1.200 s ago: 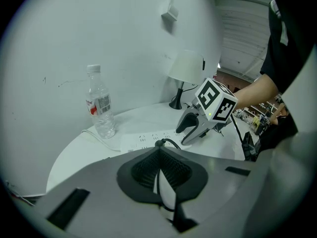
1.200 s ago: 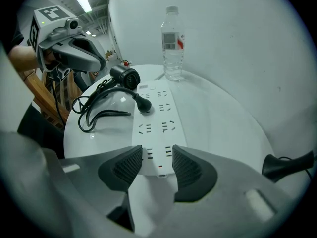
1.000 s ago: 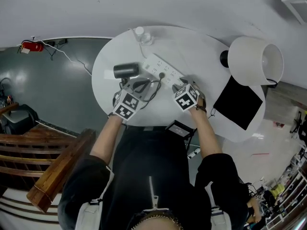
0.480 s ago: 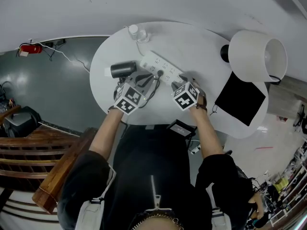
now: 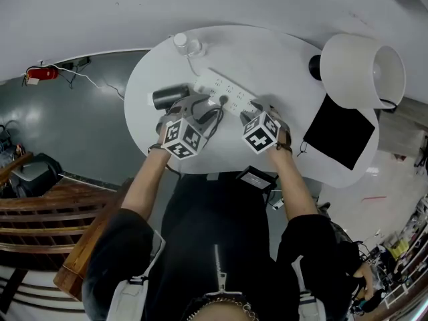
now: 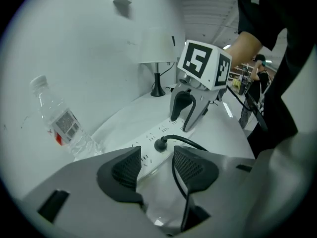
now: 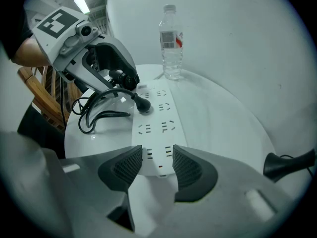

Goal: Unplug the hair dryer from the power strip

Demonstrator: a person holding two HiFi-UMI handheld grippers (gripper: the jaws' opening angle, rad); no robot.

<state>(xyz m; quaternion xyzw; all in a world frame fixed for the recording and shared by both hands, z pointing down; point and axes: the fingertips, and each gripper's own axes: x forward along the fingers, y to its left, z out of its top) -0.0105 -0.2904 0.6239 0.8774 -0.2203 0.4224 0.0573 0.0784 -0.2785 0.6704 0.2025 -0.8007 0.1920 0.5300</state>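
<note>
1. Left gripper (image 6: 156,156) stands spread, its jaws having just been opening. The black cord (image 6: 188,140) runs loose between them, just short of the power strip (image 6: 148,148).
2. My right gripper (image 7: 157,155) pinches the power strip's near end, with one pad against each long edge.
3. I see the power strip lying slantwise on a round white table (image 5: 274,52) that stands against a pale wall. Smooth grey floor (image 5: 73,132) spreads out on the left gripper's side of the strip, with slatted wooden furniture (image 5: 80,239) nearer to me.
4. Past the strip's far end stands a water bottle (image 7: 171,43). Off its near end are a lamp (image 5: 354,69) and a flat black square (image 5: 341,136).
5. The hair dryer (image 5: 170,97) lies on its side just beside the strip, by the left gripper. It has a short, dark, glossy barrel. Its plug (image 7: 143,105) sits in a socket about mid-strip, and the cord is coiled loosely on the table.
6. The strip is a long white plastic bar with rows of slots. The plug is round, black and rubbery. The bottle is crinkled clear plastic with a red-and-white label. The lamp has a white drum shade and a black base. Both grippers' pads are dark and cross-hatched.
</note>
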